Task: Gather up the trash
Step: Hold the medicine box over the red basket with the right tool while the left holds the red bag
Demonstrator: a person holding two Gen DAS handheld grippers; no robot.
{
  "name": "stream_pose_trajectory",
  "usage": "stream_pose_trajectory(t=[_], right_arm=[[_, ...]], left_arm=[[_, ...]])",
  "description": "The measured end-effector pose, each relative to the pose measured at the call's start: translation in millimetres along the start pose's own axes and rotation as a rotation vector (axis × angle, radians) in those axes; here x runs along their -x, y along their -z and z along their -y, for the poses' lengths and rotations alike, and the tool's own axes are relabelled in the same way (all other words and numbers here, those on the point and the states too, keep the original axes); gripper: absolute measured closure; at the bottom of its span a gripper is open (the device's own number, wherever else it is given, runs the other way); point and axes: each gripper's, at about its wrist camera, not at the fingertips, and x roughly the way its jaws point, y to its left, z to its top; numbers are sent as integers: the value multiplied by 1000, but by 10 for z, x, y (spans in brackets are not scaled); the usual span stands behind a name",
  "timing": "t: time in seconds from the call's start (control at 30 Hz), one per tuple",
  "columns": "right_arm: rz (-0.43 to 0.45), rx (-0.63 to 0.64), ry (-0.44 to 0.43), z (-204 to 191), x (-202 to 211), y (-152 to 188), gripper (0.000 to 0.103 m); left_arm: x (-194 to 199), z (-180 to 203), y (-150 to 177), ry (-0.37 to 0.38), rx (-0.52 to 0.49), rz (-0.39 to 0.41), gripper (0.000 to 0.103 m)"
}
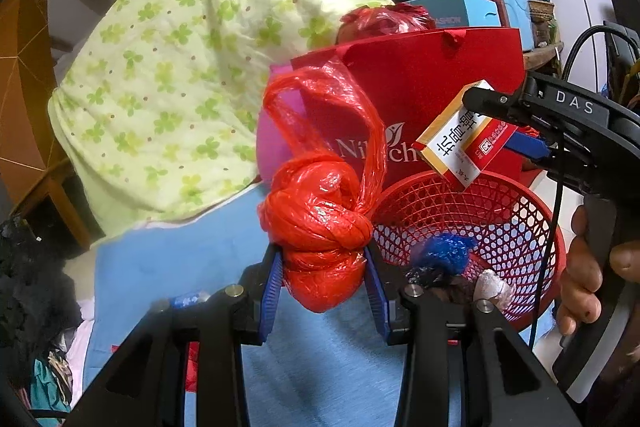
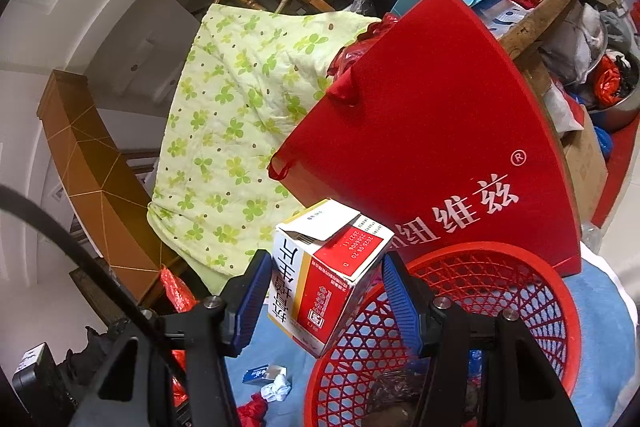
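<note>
My left gripper (image 1: 325, 279) is shut on a knotted red plastic bag (image 1: 320, 227), held just left of a red mesh basket (image 1: 532, 223). My right gripper (image 2: 325, 291) is shut on a red, white and yellow medicine box (image 2: 324, 275), held over the basket's near left rim (image 2: 520, 259). In the left wrist view the right gripper (image 1: 492, 123) holds the same box (image 1: 460, 143) above the basket. The basket holds a blue plastic wad (image 1: 444, 251), a dark wrapper and a white crumpled piece.
A red paper gift bag (image 1: 432, 75) (image 2: 432, 155) stands right behind the basket on a blue cloth (image 1: 160, 267). A green clover quilt (image 1: 168, 79) lies to the left. Small scraps (image 2: 272, 383) lie on the cloth. Boxes and clutter are stacked at the back right.
</note>
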Motion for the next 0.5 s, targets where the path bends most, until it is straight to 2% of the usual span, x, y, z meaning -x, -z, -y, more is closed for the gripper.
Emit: stream_pose_trajectory(t=[0.17, 0.5], right_arm=[[5, 21, 21, -6, 37, -8, 43], [29, 175, 75, -133, 133, 35, 43]], left_arm=[[-45, 49, -8, 11, 1, -7, 62], [-177, 117, -26, 36, 10, -22, 62]])
